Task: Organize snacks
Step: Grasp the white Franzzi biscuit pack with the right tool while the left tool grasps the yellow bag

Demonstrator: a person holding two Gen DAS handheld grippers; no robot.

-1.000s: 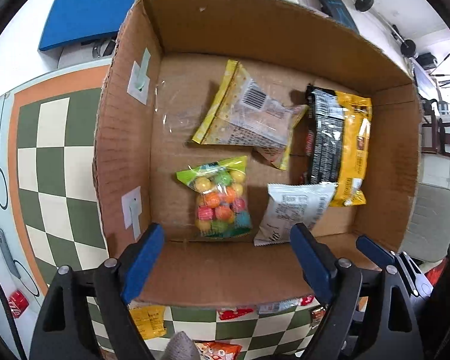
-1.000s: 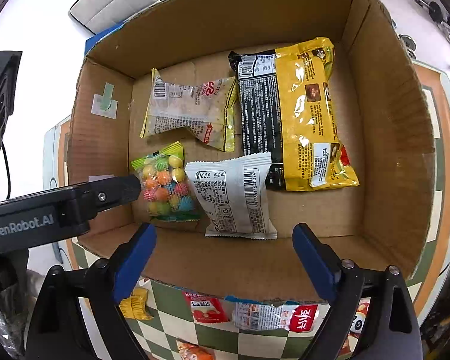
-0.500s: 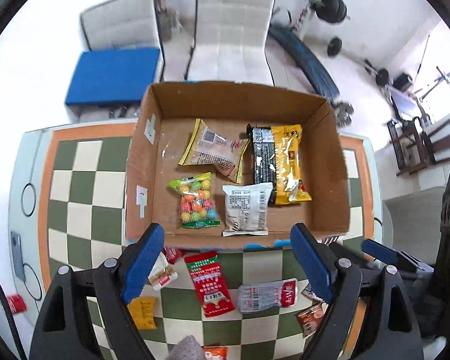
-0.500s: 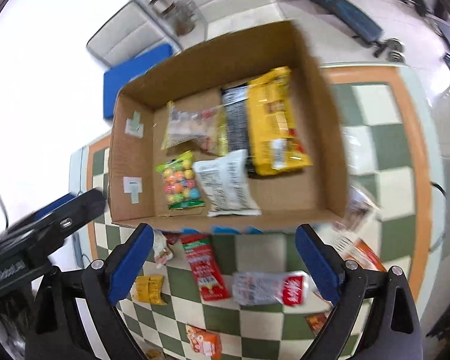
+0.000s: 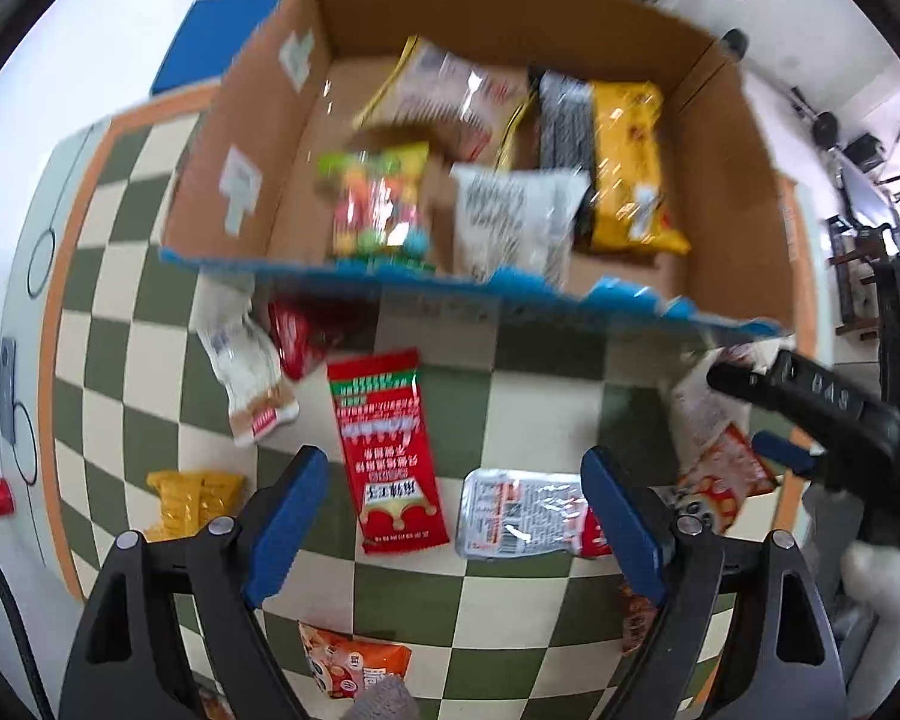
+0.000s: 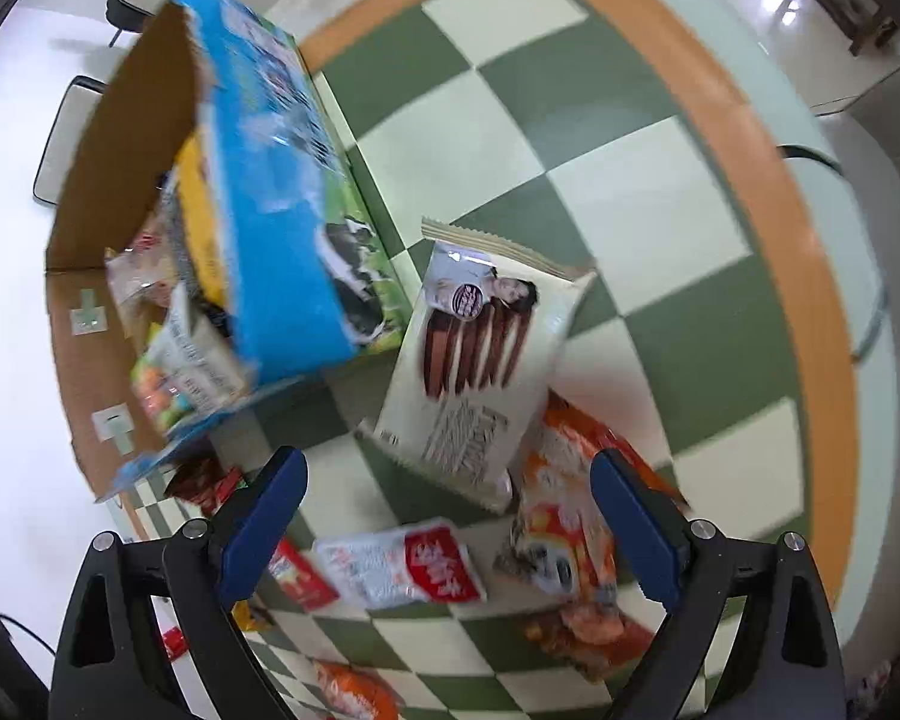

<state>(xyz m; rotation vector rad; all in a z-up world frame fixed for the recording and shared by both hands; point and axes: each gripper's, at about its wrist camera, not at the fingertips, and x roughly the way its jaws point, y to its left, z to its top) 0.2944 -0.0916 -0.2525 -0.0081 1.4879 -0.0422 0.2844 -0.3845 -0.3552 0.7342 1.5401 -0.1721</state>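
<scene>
- Left gripper [image 5: 456,516]: my jaws stand apart, nothing between them, hanging over the red sachet [image 5: 390,450] and the silver-and-red packet [image 5: 519,516] on the checkered table [image 5: 540,384].
- Right gripper [image 6: 447,516]: jaws apart and empty, above the white wafer packet [image 6: 480,354] and the orange snack bag [image 6: 570,534].
- Cardboard box [image 5: 744,204]: holds a candy-ball bag [image 5: 381,210], a white packet [image 5: 519,222], a yellow-and-black bag [image 5: 618,162] and a clear pastry packet [image 5: 450,96]; the remaining snacks lie loose on the table in front of it.
- Risk: the wafer packet overlaps the orange bag, so I judge a careless pinch could drag both.
- Risk: flat, slick film; my pads may skid off or crush the contents.
- Risk: both tools work close together by the box's front wall and could clash there.
- Left view only: the box's full contents, and the right tool's black body at the frame's right.
- Right view only: the box's blue printed outer side [image 6: 276,192] and the wafer packet's face.
</scene>
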